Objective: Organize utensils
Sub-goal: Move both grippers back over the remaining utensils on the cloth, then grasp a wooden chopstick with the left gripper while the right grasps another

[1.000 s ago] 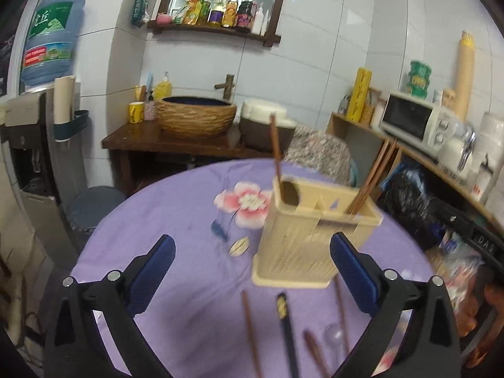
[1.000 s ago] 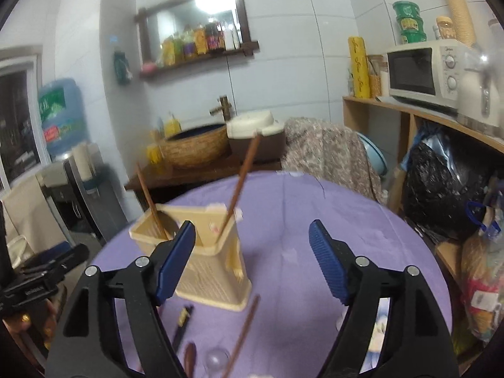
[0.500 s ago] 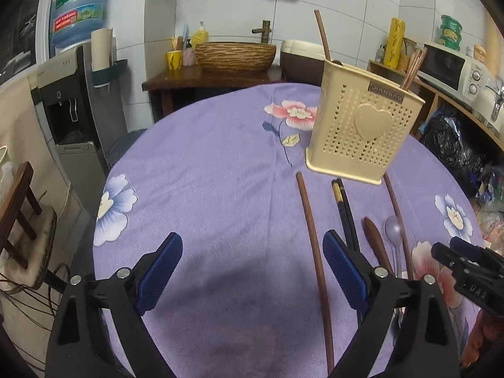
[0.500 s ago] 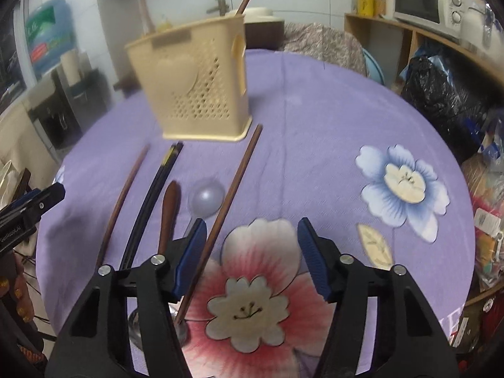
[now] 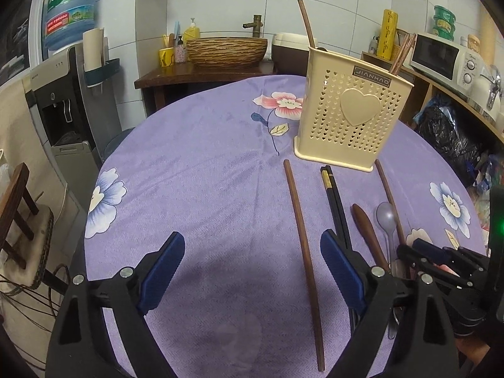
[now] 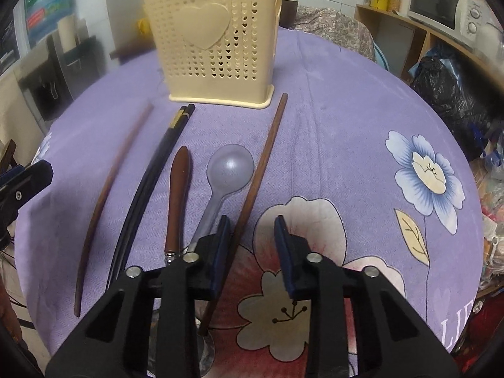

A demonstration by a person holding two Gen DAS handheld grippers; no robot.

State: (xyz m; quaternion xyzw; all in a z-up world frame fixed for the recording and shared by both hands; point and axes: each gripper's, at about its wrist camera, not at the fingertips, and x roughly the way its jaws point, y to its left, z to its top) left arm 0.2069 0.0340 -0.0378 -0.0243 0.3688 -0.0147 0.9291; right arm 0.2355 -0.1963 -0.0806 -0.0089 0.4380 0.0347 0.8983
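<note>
A cream perforated utensil holder [image 5: 349,116] [image 6: 214,41] stands on the purple floral tablecloth [image 5: 201,182], with brown sticks poking out of it. In front of it lie a brown chopstick [image 5: 302,252] [image 6: 110,189], a black chopstick pair [image 5: 335,201] [image 6: 154,170], a brown-handled utensil [image 5: 367,230] [image 6: 178,195], a grey plastic spoon [image 5: 386,217] [image 6: 228,170] and another brown chopstick [image 5: 389,198] [image 6: 258,173]. My left gripper [image 5: 252,267] is open and empty, low over the cloth left of the utensils. My right gripper [image 6: 252,245] is open and narrow, low beside the right chopstick, which lies along its left finger.
The table edge curves round the front and sides. A wooden chair [image 5: 19,220] stands at the left, a water dispenser [image 5: 63,94] behind it. A shelf with a microwave [image 5: 441,60] and black bags [image 5: 447,132] is at the right. A basin [image 5: 226,50] sits on a back counter.
Both grippers have dropped from above the holder to low over the cloth near the front. The right gripper's jaws have narrowed and moved closer to the right chopstick.
</note>
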